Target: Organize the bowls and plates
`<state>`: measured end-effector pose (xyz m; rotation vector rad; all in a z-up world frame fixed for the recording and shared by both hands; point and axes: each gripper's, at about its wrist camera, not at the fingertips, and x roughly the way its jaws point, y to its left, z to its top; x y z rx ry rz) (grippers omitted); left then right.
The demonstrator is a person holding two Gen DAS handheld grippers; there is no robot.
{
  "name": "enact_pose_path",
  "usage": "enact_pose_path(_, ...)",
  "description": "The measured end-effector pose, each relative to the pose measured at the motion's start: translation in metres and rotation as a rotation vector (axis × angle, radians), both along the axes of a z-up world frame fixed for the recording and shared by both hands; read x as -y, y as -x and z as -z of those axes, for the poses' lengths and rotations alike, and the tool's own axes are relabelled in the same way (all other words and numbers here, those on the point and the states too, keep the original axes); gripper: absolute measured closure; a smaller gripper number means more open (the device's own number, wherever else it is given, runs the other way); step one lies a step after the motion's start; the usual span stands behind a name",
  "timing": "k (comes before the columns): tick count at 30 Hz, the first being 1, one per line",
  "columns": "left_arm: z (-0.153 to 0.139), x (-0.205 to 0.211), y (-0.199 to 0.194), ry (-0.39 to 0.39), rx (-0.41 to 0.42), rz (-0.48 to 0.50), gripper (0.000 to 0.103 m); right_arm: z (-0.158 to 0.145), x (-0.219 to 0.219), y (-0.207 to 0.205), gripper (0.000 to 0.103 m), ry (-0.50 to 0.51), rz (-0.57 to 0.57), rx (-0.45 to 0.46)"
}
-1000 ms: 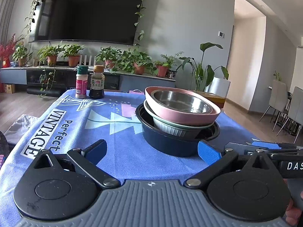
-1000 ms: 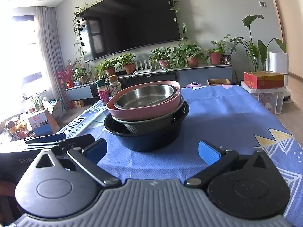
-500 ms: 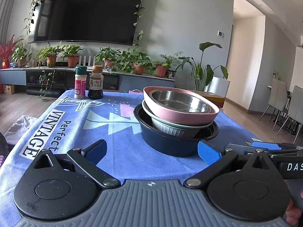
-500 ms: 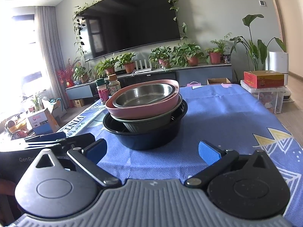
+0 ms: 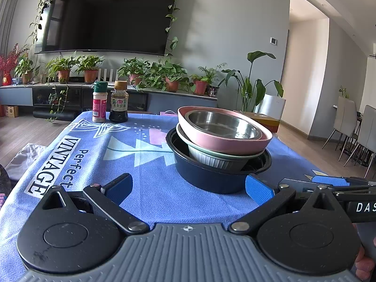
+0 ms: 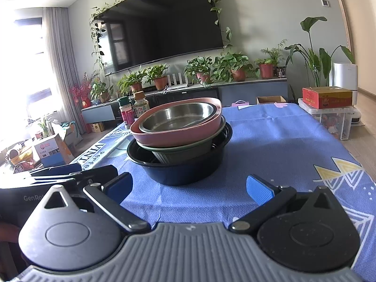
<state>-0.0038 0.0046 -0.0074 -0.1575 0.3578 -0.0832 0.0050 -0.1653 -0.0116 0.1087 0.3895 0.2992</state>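
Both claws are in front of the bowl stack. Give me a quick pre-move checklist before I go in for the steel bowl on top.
1. Left claw open, nothing held: ok.
2. Right claw open, nothing held: ok.
3. Steel bowl on top, nothing over it: ok.
4. Stack level: not ok; pink bowl and green bowl sit tilted in the dark blue bowl.
5. Two bottles stand apart from the stack: ok.
6. Steel bowl loose in the pink bowl: cannot tell.

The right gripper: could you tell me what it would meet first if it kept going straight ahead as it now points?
Most likely the dark blue bowl at the bottom of the stack, with the right gripper open and only blue tablecloth between; depth is uncertain.
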Motion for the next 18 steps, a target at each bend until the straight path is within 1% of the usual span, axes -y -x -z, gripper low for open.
enact_pose_path(18,-0.0003,0.0011,-0.0003,-0.002,-0.002,-0.001,0.000,0.0002,0.0014,-0.0003,0.000,0.001,0.001,-0.003)
